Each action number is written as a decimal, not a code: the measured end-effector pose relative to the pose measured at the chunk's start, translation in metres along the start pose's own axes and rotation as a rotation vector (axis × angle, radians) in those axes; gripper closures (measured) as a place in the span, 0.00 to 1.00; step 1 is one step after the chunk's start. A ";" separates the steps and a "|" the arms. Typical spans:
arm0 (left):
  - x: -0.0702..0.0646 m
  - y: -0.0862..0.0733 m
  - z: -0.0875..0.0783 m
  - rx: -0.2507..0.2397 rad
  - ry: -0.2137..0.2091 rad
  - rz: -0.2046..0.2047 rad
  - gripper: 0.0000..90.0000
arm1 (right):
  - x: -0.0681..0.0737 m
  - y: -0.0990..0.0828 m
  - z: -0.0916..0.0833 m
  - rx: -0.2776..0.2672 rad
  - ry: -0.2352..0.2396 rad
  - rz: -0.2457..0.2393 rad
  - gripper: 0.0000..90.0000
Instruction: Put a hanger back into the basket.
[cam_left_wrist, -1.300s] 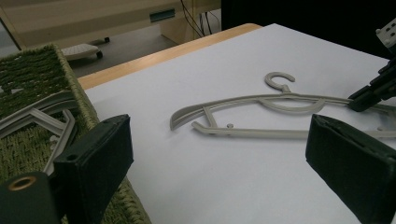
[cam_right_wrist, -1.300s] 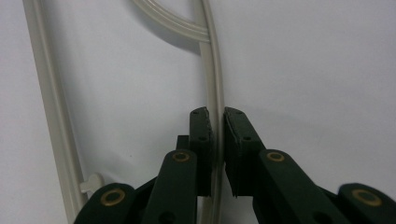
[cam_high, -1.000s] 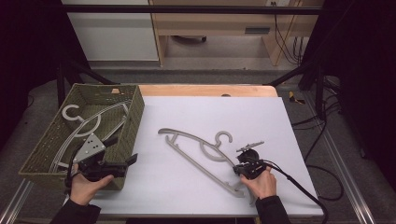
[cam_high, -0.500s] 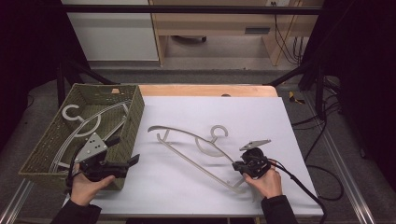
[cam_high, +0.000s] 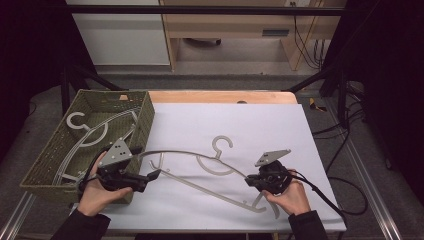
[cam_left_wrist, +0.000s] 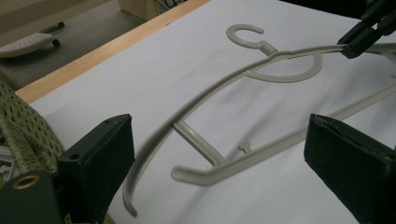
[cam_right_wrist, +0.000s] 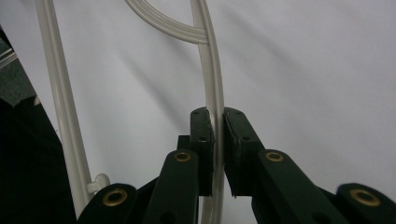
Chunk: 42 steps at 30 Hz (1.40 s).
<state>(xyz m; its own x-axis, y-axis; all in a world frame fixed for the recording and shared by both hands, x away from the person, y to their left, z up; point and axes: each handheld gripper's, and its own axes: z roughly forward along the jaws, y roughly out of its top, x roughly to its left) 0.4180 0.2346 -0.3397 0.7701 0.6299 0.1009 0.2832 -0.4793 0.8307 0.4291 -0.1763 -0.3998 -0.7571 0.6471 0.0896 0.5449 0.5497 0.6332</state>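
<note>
Both right fingers (cam_right_wrist: 205, 140) pinch the hanger's (cam_right_wrist: 212, 84) arm between them.

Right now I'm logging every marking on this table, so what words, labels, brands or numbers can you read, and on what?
None: no readable text in any view.
Hanger on the white table: plain grey plastic, no brand or size mark visible.
Basket and the hangers in it: no label visible.
Right gripper, shut on the hanger, and left gripper, open: black fingers, only bare screws, no lettering.
</note>
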 end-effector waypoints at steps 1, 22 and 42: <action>0.000 0.002 0.001 0.006 -0.001 0.006 0.09 | 0.002 0.000 -0.001 0.002 0.001 -0.012 0.92; -0.021 0.012 0.059 0.304 -0.097 0.227 0.54 | 0.021 0.003 -0.007 0.014 0.084 -0.125 0.92; -0.027 -0.002 0.066 0.384 -0.127 0.284 0.86 | 0.021 0.002 -0.002 0.019 0.067 -0.206 0.91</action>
<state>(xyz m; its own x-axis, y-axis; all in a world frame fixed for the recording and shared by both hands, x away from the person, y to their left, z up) 0.4340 0.1781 -0.3800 0.9044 0.3734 0.2064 0.2235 -0.8267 0.5163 0.4135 -0.1622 -0.3952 -0.8750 0.4840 0.0117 0.3826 0.6765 0.6292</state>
